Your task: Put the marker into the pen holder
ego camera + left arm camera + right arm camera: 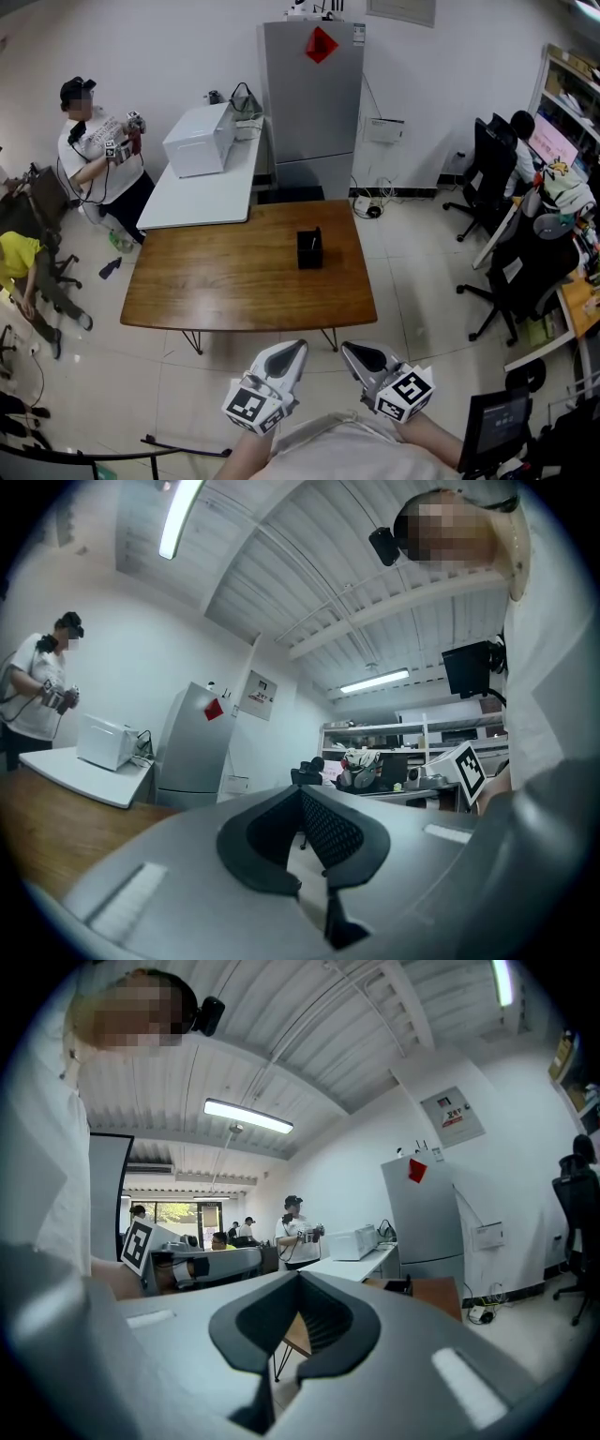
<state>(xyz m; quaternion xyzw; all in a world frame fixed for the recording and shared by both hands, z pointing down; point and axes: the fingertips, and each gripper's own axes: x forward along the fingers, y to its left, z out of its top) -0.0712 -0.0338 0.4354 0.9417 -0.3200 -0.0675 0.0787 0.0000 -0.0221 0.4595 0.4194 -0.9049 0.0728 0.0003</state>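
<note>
A wooden desk (216, 281) stands on pale floor tiles (422, 272); behind it are a white table (206, 199) and a grey refrigerator (314, 103) (red diamond on its door), against white walls.

Silver-grey left gripper (292, 352) and right gripper (354, 354), black inner pads (330, 832), black-and-white marker cubes (246, 405), pale shirt (347, 452).

Head view steeply down over wooden table (225, 272), gripper views low, level, sharing the fridge (422, 1222)
</note>
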